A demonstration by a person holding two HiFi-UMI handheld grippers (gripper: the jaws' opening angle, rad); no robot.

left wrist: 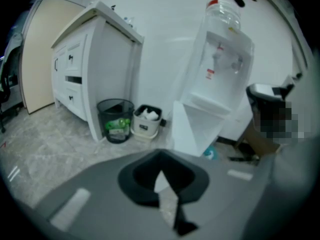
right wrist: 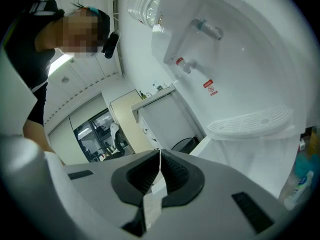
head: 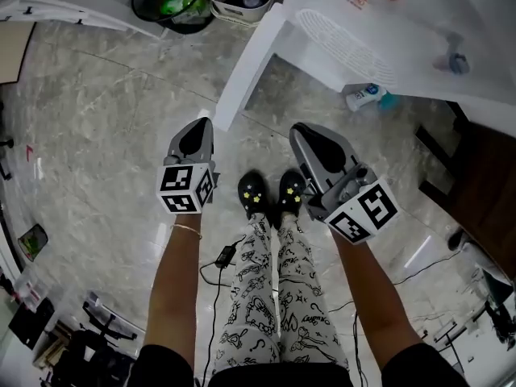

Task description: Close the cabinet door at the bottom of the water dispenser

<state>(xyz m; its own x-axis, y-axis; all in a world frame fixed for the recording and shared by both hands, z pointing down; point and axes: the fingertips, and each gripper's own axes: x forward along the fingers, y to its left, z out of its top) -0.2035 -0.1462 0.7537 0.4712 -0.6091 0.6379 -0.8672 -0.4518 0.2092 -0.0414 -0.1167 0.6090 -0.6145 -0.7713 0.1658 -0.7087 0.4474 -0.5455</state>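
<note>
White door point(head: 248, 64) is hanging open just ahead of my left claw point(head: 196, 138); I am holding this and my right claw point(head: 313, 145) clenched and empty, I think for pushing the door shut.

Glossy stone-look floor, white plastic dispenser
Polished, veined floor point(head: 97, 119) mirrors the lights; the water dispenser point(right wrist: 240, 59) and its cabinet door point(head: 250, 63), at 12 o'clock in the head view, are smooth white plastic with slight sheen; bottle point(right wrist: 145, 6) clear plastic; left gripper point(left wrist: 160, 174) and right gripper point(right wrist: 159, 169) matt grey shells, black rubbery pads point(right wrist: 177, 174); trousers point(head: 274, 305) printed cloth
</note>
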